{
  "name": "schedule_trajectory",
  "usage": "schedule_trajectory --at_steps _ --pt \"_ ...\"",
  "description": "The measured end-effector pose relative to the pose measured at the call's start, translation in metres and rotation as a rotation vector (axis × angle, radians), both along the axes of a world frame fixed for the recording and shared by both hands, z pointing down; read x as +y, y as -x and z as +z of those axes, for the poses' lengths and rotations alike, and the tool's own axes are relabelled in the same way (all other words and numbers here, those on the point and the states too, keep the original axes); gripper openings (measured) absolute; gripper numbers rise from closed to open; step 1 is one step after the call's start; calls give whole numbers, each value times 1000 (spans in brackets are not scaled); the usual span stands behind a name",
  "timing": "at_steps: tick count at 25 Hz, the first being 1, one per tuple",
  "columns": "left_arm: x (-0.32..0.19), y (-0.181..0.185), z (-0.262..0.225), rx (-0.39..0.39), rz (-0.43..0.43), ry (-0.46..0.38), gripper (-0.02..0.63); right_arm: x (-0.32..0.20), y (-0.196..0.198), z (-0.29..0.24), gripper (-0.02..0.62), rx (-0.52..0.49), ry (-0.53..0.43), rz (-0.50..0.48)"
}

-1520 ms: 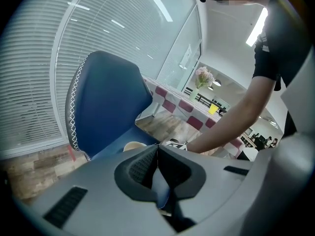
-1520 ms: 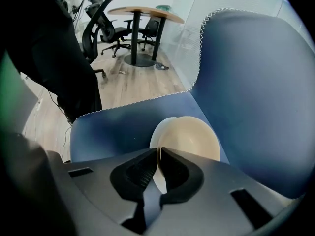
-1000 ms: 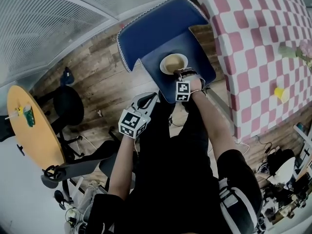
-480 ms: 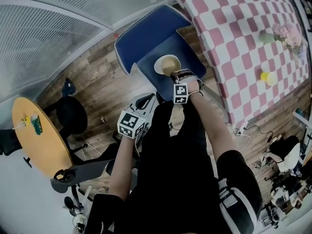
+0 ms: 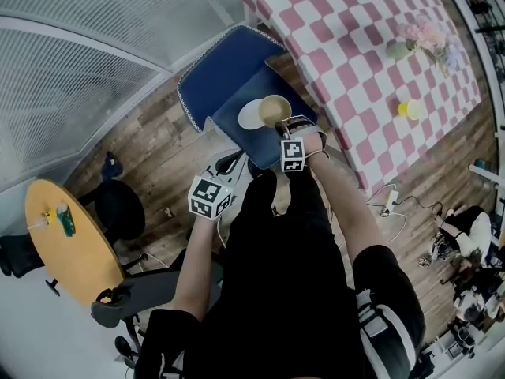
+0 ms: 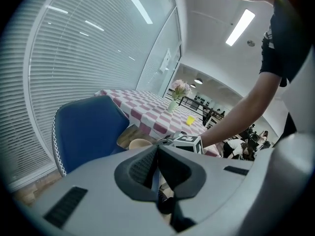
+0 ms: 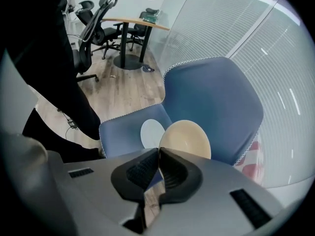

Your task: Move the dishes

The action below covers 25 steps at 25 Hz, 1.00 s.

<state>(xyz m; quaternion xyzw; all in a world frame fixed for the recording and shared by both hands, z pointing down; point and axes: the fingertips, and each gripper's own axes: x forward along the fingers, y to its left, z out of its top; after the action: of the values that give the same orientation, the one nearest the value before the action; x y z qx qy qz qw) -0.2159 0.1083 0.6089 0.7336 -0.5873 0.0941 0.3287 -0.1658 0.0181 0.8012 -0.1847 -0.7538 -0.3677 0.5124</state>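
A cream bowl (image 5: 275,110) hangs above the blue chair's seat (image 5: 229,123), with my right gripper (image 5: 286,126) shut on its near rim. In the right gripper view the bowl (image 7: 186,139) is tilted up just past my shut right gripper (image 7: 158,156). A white plate (image 7: 150,132) lies flat on the seat beside it, and the same white plate (image 5: 250,115) shows left of the bowl in the head view. My left gripper (image 5: 231,164) hovers lower left of the chair. Its jaws meet with nothing between them in the left gripper view, where the left gripper (image 6: 157,154) points toward the bowl (image 6: 140,143).
A pink and white checked table (image 5: 347,30) stands right of the chair, with a yellow cup (image 5: 411,109) and a vase of flowers (image 5: 426,36) on it. A round yellow table (image 5: 71,251) and black office chairs (image 5: 118,204) stand on the wooden floor at left. Window blinds run behind the chair.
Both grippers have risen. The cream bowl has come up off the white plate in my right gripper, and the plate now shows on the seat beside it.
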Motion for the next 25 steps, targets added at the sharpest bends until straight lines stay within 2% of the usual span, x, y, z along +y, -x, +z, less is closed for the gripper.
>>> schedule_trajectory --at_steps 13,25 --pt "-19 -41 -47 -21 130 -59 23 -46 -44 -83 25 -113 -107 141" --pt "-38 -100 -66 -44 270 -73 23 -101 -152 -123 25 -125 -205 331"
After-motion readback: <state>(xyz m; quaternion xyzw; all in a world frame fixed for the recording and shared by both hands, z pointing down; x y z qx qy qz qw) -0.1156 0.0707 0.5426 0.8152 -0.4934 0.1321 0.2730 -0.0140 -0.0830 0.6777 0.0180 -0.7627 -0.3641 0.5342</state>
